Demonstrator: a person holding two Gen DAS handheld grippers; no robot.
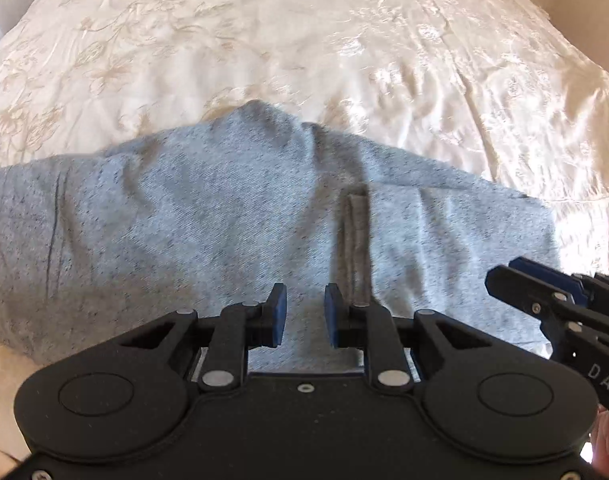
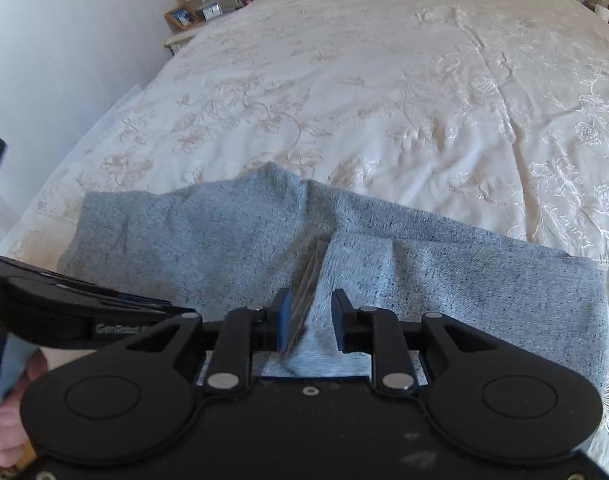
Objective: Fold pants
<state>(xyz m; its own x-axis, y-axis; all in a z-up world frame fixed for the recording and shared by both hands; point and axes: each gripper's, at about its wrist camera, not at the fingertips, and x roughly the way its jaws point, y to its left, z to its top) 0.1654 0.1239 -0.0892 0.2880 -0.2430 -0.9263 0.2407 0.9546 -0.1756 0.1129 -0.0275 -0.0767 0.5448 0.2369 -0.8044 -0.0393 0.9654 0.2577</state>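
The grey pants (image 2: pixel 240 248) lay bunched across the near edge of the bed (image 2: pixel 384 80), directly ahead of and beneath both tongs. The left tongs (image 1: pixel 305 312) hovered over the cloth with jaws apart, holding nothing. The right tongs (image 2: pixel 312 320) also stood apart, a raised ridge of fabric running between their pads but not pinched. Best practice here seemed to be closing on that ridge squarely, then pulling the layers flat before folding.

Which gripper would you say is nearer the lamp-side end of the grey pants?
Left. The left gripper hovers toward that end of the grey pants; the right gripper is further away.
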